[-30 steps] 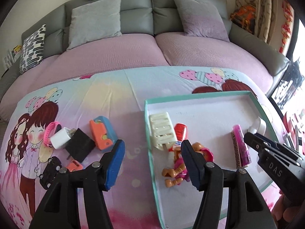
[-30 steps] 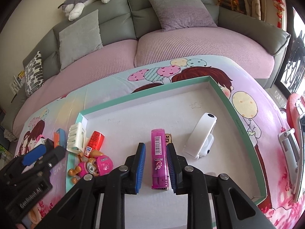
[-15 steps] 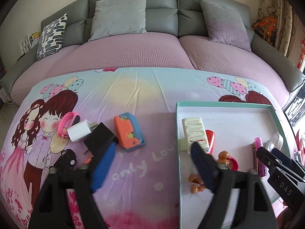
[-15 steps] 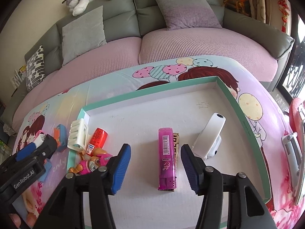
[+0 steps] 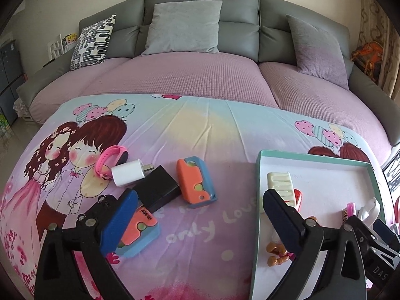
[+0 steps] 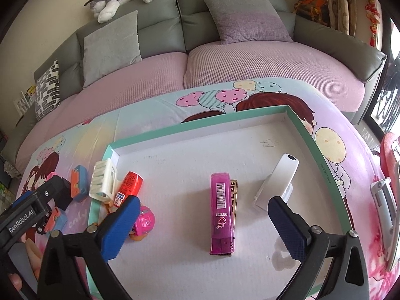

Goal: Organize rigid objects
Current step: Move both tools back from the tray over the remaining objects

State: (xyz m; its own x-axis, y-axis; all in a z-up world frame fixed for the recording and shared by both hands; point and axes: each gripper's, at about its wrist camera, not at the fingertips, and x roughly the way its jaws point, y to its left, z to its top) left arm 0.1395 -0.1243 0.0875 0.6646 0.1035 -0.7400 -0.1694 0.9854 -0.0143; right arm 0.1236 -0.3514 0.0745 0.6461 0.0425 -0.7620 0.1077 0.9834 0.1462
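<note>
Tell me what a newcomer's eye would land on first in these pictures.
Most striking is the bright cartoon cloth spread before the grey sofa. On it at right sits a teal-rimmed tray with a magenta lighter lying flat at its middle, between the open right gripper. Left of the tray, orange-and-blue cases and chargers lie scattered by the open left gripper.

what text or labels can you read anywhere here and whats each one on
"GenRobot.AI": side of the left gripper.
"DAS": on the right gripper.
"only", then "Love" cut off by the tray: cartoon blanket.
Pink lighter: barcode and upside-down brand, too small to read.
Red tube label: too small.
</note>
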